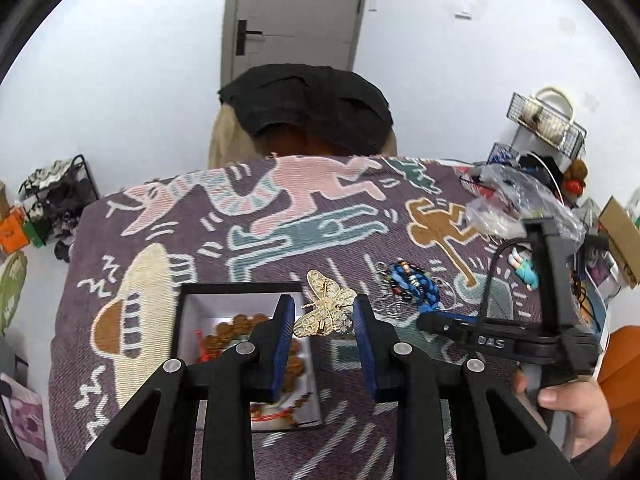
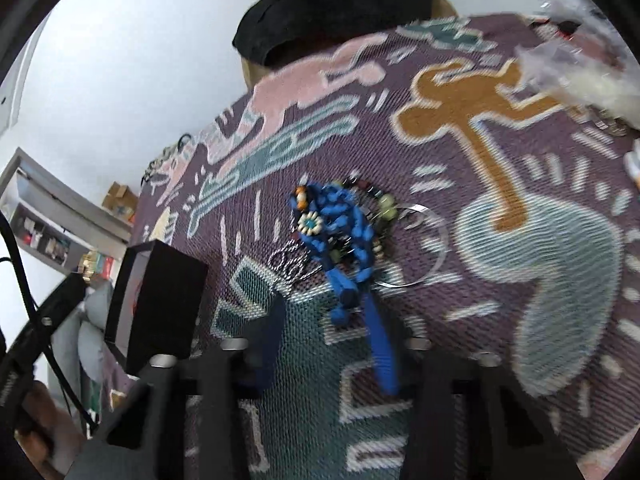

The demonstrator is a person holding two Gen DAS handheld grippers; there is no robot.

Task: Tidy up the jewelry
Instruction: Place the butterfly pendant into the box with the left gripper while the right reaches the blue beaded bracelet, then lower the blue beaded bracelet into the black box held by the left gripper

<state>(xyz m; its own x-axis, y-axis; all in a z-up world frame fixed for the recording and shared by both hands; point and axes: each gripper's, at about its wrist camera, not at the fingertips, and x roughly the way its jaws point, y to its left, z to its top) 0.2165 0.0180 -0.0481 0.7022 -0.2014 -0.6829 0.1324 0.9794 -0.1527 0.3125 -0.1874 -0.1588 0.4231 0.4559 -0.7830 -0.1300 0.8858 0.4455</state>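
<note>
Butterfly brooch (image 1: 325, 309) lies between parted left gripper (image 1: 323, 332) fingers, ungrasped; right gripper (image 2: 328, 344) parted near blue bracelet (image 2: 340, 236).

Lived-in home room: patterned tablecloth (image 1: 240, 240), door (image 1: 296, 12), cluttered wire racks (image 1: 548, 120).

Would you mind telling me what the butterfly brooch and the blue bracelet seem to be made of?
The butterfly brooch looks like thin gold-toned metal: shiny, pierced filigree wings. The blue bracelet appears to be braided cord with small beads, matte and woven; the exact fibre is unclear.
</note>
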